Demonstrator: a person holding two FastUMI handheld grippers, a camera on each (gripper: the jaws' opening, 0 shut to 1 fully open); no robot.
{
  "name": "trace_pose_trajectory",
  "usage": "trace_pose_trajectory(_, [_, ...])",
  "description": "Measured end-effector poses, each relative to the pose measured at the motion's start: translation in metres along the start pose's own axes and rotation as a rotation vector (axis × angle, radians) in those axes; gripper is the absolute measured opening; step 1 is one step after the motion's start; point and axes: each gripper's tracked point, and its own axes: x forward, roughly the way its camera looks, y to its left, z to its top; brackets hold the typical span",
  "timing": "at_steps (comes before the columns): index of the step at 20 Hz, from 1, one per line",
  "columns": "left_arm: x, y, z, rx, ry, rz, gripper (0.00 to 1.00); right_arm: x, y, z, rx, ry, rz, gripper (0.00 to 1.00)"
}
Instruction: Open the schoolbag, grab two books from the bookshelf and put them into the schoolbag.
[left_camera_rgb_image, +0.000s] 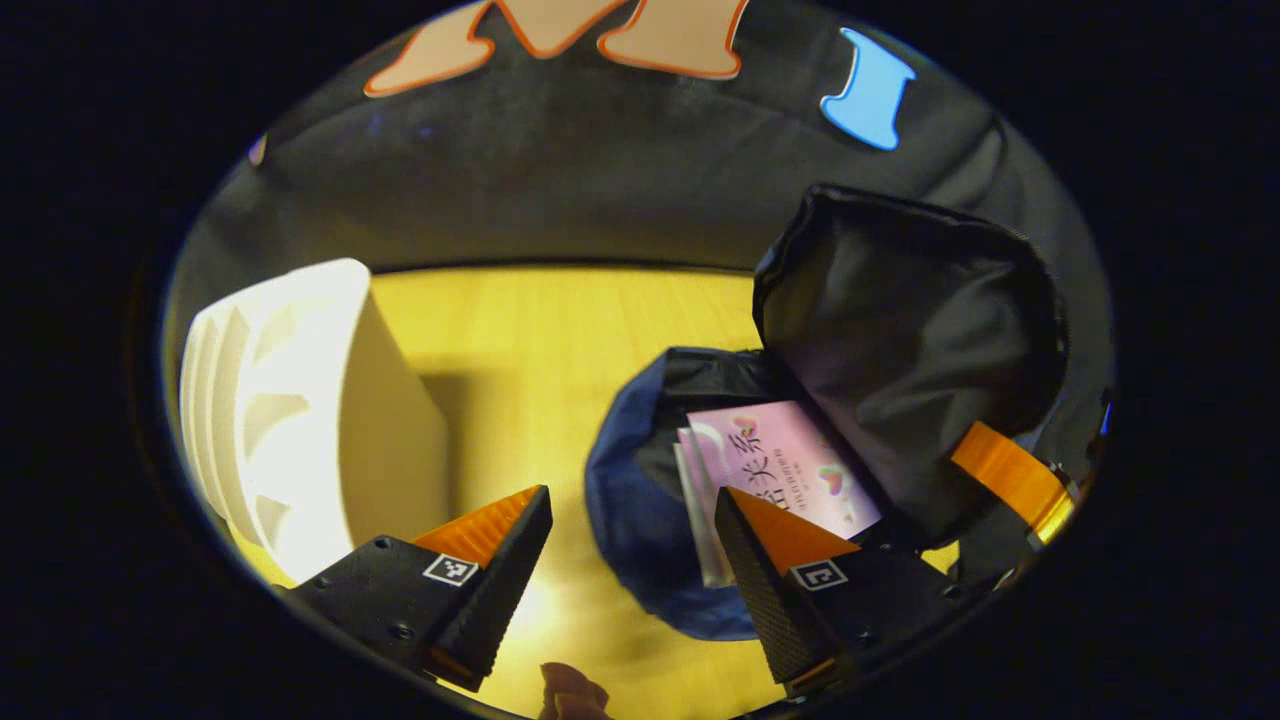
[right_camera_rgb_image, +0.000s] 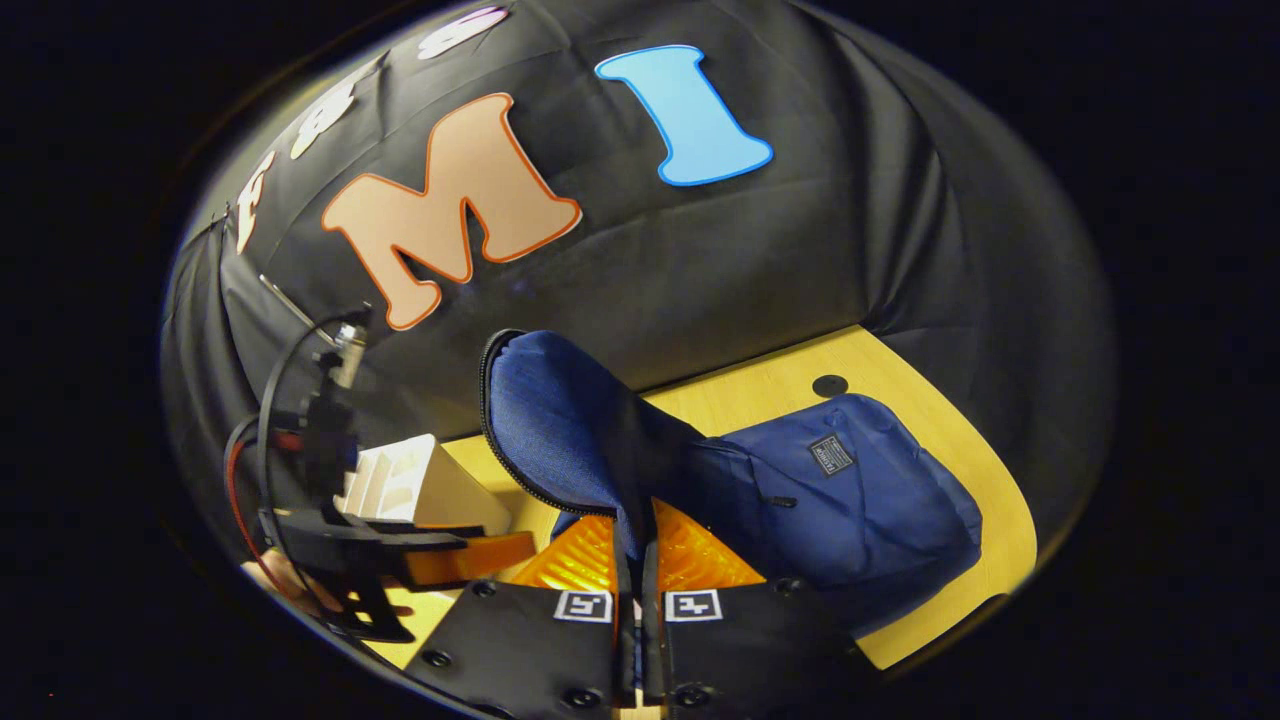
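Note:
The blue schoolbag (left_camera_rgb_image: 640, 520) lies open on the yellow table (left_camera_rgb_image: 520, 330). Its flap (left_camera_rgb_image: 900, 340) stands raised, black lining showing. A pink book (left_camera_rgb_image: 790, 465) sits in the opening, with a paler second book (left_camera_rgb_image: 700, 510) beside it. My left gripper (left_camera_rgb_image: 630, 500) hangs open just in front of the bag's mouth, nothing between its fingers. In the right gripper view, my right gripper (right_camera_rgb_image: 636, 560) is shut on the edge of the flap (right_camera_rgb_image: 570, 420), holding it up above the bag's body (right_camera_rgb_image: 850, 490).
The white bookshelf (left_camera_rgb_image: 300, 400) stands left of the bag, close to my left gripper; it shows as (right_camera_rgb_image: 410, 485) in the right gripper view. A small round black hole (right_camera_rgb_image: 829, 385) marks the table near the cloth wall. A fingertip (left_camera_rgb_image: 570, 690) shows at the bottom.

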Motion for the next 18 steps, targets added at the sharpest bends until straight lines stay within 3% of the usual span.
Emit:
trace_pose_trajectory(10, [-0.159,0.043,0.069,0.098,-0.434,0.140,0.96,0.005,0.015,-0.039,-0.146,0.027,-0.048,0.05])
trace_pose_trajectory(15, [-0.227,0.045,0.084,0.088,-0.565,0.157,0.93,-0.003,0.018,-0.046,-0.171,0.032,-0.059,0.12])
trace_pose_trajectory(18, [-0.260,0.057,0.085,0.084,-0.617,0.187,0.96,-0.011,0.026,-0.052,-0.141,0.039,-0.025,0.14])
